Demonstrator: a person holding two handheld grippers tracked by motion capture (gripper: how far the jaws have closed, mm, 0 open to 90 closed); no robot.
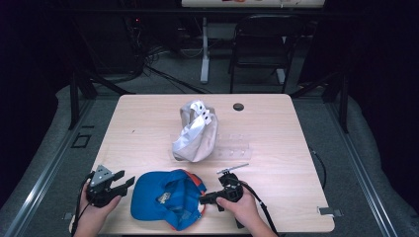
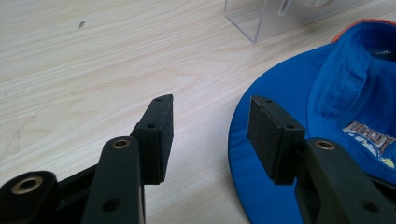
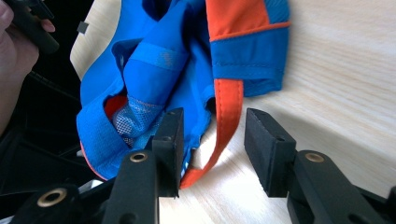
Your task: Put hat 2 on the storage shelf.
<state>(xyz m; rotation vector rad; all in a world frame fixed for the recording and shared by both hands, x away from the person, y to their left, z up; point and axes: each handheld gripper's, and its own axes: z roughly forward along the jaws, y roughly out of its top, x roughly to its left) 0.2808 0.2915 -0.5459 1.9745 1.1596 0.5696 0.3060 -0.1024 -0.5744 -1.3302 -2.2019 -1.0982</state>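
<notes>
Now lining up on blue fabric cap with orange trim [image 1: 165, 198], near table edge. My left gripper [image 2: 210, 128] apart beside brim; right gripper [image 3: 212, 140] apart around orange strap [image 3: 224, 123]. Next: close on strap.

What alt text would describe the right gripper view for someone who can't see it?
A blue cap with an orange strap lies on a pale wooden table. The right tool stands open, the strap between its black jaws.
</notes>
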